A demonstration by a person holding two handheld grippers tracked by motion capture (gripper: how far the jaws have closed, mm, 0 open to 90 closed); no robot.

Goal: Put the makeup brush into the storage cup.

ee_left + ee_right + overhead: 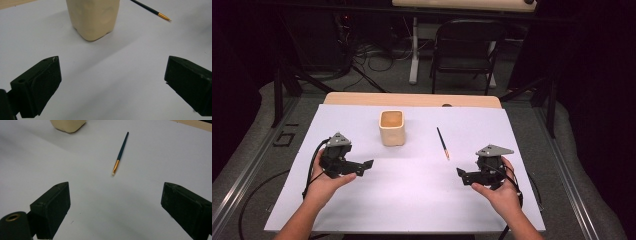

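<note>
**Paintbrush and cup waited on the white sheet**

Paintbrush (pixel 442 143) handling was judged first. It looked thin, light and stiff, so it could roll or slip away if pushed. It would best be pinched across the dark handle, near the middle, and not at the gold band or the small pale tip. The cup (pixel 391 127) looked hard and smooth, maybe ceramic, though this could not be told for sure. It could be gripped by one wall at the rim.

The brush was seen lying flat on the white sheet (pixel 412 200), well apart from the cup and to its right. The cup stood upright near the far middle.

The left gripper (pixel 364 166) was held wide apart with nothing in it. The right gripper (pixel 463 176) was spread wide too, and nothing was held.
</note>
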